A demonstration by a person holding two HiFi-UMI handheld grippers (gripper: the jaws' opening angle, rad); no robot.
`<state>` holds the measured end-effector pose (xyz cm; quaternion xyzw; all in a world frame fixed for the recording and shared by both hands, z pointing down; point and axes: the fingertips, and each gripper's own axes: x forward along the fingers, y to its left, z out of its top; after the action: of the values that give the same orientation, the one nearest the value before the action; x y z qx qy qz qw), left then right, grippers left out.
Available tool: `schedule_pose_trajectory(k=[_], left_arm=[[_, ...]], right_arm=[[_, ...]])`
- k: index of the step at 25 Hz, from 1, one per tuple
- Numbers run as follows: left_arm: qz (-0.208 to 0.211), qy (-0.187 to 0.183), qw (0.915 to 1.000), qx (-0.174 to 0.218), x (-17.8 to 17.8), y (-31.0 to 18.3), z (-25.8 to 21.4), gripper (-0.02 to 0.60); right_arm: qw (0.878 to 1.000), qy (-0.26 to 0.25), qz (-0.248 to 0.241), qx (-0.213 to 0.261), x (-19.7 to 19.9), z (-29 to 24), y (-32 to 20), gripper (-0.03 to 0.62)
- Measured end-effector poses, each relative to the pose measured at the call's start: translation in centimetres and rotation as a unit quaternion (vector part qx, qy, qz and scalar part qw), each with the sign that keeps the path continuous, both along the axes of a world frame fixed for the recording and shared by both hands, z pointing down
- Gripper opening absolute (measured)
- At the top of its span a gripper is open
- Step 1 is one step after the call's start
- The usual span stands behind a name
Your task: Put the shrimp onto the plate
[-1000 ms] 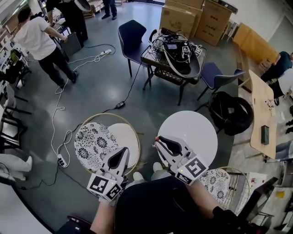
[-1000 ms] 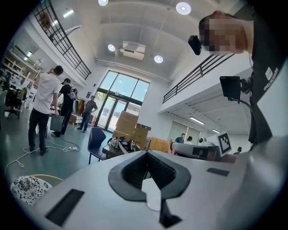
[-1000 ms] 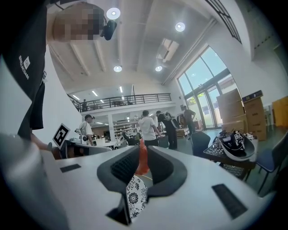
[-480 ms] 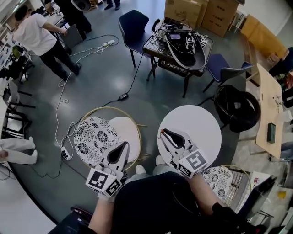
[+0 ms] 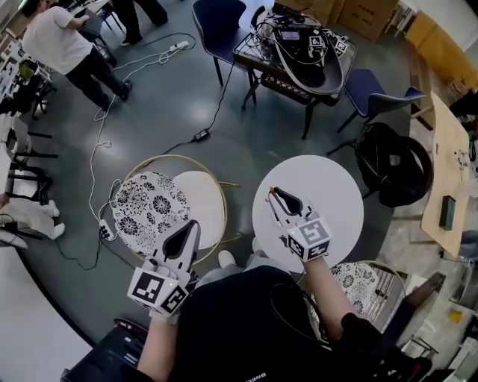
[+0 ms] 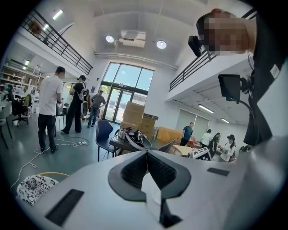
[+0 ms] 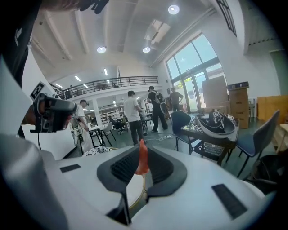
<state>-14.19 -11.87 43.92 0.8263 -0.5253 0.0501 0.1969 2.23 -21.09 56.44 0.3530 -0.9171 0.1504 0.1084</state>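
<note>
In the right gripper view a small orange shrimp [image 7: 142,158] stands upright, pinched between the pads of my right gripper [image 7: 142,155]. The head view shows that gripper [image 5: 275,194] over the near left part of the round white table [image 5: 328,186], with the shrimp [image 5: 272,191] as a red speck at its tips. A black-and-white flowered plate [image 5: 146,213] lies on the gold-rimmed round table [image 5: 202,209] to the left. My left gripper [image 5: 193,225] hovers at that table's near edge, shut and empty. Its tips meet in the left gripper view [image 6: 146,153].
A wire basket holding another flowered piece [image 5: 357,287] sits at my lower right. Beyond the tables are a cluttered low table [image 5: 299,52], blue chairs [image 5: 220,22], a black bag [image 5: 396,171] and floor cables [image 5: 97,149]. People stand at the far left [image 5: 63,48].
My right gripper has moved forward over the white table, still holding the shrimp. The left gripper has stayed near the gold-rimmed table's edge. The head view has tilted further down.
</note>
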Motion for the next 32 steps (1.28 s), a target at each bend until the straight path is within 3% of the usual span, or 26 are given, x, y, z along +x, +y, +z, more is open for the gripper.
schedule_pose_trajectory(k=[16, 32], left_arm=[[-0.031, -0.013, 0.9988, -0.035, 0.2, -0.5, 2.6, 0.006], [-0.036, -0.021, 0.9978, -0.051, 1.1, -0.2, 3.3, 0.006]], right_arm=[[0.986, 0.118, 0.006, -0.12, 4.2, 16.8, -1.9, 0.066], [0.961, 0.196, 0.006, -0.195, 6.9, 25.5, -0.7, 0.066]])
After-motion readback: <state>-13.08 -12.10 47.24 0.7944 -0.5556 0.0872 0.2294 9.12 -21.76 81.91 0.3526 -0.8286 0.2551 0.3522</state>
